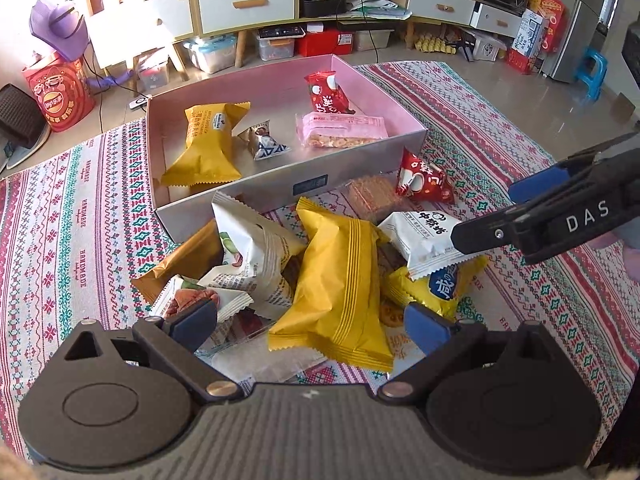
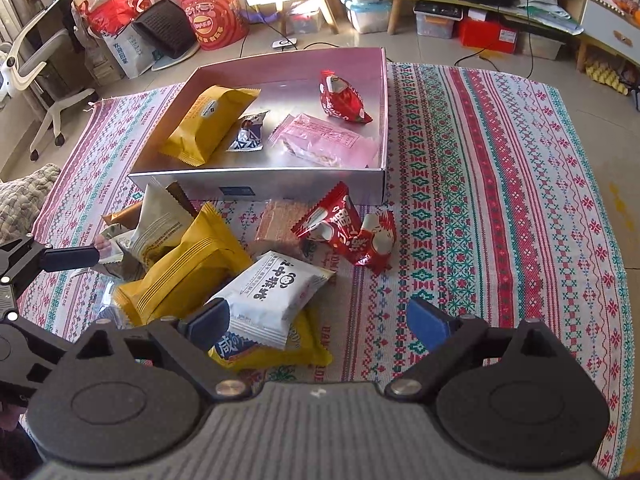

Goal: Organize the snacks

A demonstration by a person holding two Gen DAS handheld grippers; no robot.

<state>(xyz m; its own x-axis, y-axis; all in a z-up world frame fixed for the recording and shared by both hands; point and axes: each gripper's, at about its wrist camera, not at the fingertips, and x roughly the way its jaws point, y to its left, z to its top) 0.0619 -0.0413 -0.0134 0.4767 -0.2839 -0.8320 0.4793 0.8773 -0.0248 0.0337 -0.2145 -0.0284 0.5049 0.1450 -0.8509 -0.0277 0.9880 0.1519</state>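
Note:
A pink box on the patterned cloth holds a yellow packet, a small blue-and-white packet, a pink bar and a red packet. In front of it lies a pile of snacks: a big yellow packet, white packets, a white packet with black print, a yellow-and-blue bag and red packets. My left gripper is open low over the big yellow packet. My right gripper is open beside the white printed packet.
The striped cloth spreads wide to the right of the box. A wafer pack lies by the box's front wall. Beyond the cloth stand cabinets, storage bins, a red bag and an office chair.

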